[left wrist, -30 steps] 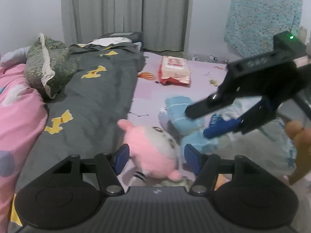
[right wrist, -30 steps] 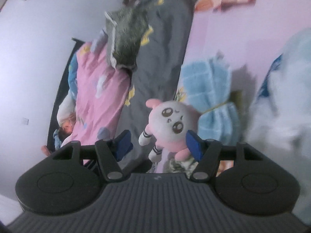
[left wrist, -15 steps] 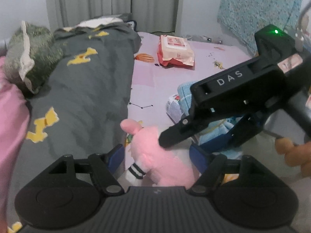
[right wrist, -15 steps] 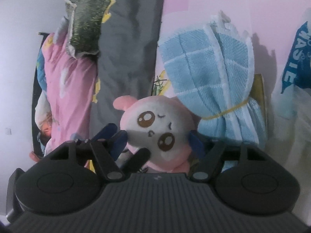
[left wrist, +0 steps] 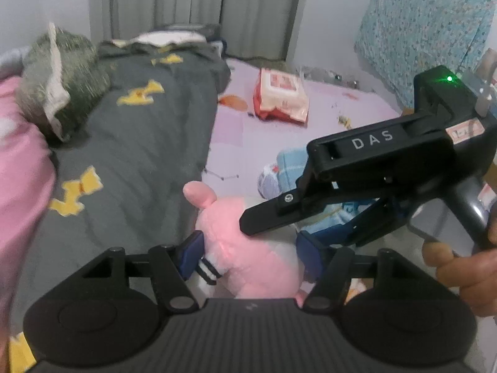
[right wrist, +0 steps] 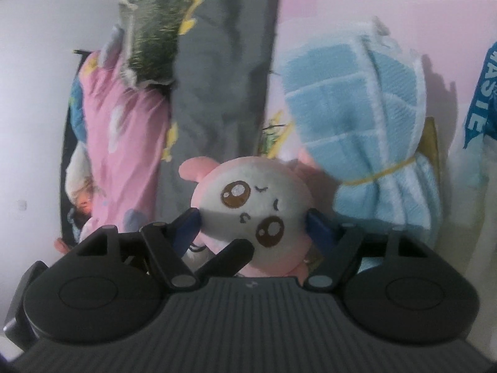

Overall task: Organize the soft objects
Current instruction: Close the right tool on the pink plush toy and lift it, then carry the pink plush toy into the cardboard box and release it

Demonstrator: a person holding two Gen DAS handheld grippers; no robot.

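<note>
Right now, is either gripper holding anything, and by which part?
The right gripper brackets the pink plush toy at the sides of its head, pads touching. The left gripper straddles its body; a firm hold by either cannot be confirmed.

White walls (left wrist: pixel 43 15) enclose the room. Grey curtains (left wrist: pixel 198 0) hang closed at the far wall. A bed with a lilac sheet (left wrist: pixel 326 115) fills the floor area. A teal patterned cloth (left wrist: pixel 425 28) hangs at right. Lighting is dim and even.
</note>
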